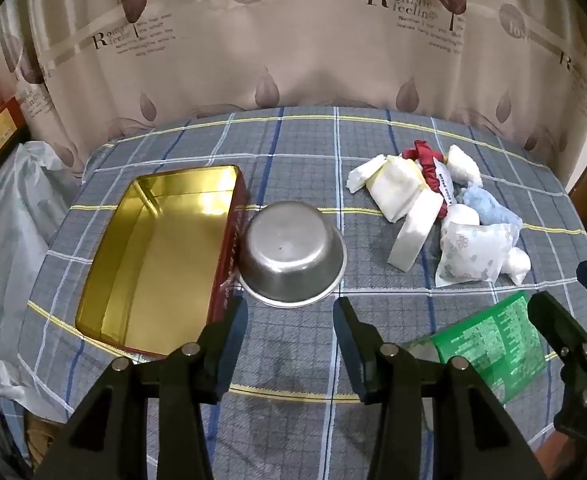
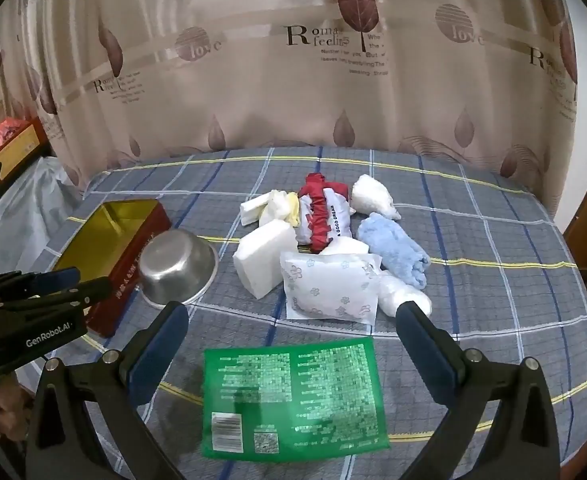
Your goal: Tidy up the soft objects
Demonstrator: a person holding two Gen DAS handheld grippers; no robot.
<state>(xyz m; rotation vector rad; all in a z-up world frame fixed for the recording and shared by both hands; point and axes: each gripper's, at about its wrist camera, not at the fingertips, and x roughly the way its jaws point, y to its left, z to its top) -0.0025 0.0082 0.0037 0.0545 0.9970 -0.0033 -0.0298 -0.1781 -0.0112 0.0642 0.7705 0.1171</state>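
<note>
Between my right fingers [image 2: 289,328], which are spread wide and hold nothing, lies a flat green packet [image 2: 293,398], print side up on the checked cloth of the surface [image 2: 493,280]. My left fingers [image 1: 289,320] are also parted and empty, hovering just short of an upturned steel bowl [image 1: 291,252] that sits touching the long wall of the open red tin [image 1: 153,256] with its gold lining. The soft things I am meant to sort are heaped well to the right of the bowl: a flowered white pouch [image 2: 329,284], a white foam block [image 2: 263,260], a fluffy blue cloth [image 2: 393,250], a red scrunchie on its card [image 2: 321,216], crumpled white wads [image 2: 373,196] and a clear plastic bundle [image 2: 403,294] just beside my right fingertip. My worry is the green packet: it lies so flat that my fingers may slide over its slick face and pinch cloth instead, dragging the checked fabric and tumbling the heap. The pile itself overlaps, so lifting the pouch could carry the blue cloth or plastic bundle along with it. Soft pieces squash, and a loose pinch might let one slip on the way to the tin. On the left, a careless reach could knock the bowl, which would probably skid and shove the tin. Both tools sit close together near the front edge, so crossing paths risks a collision.
</note>
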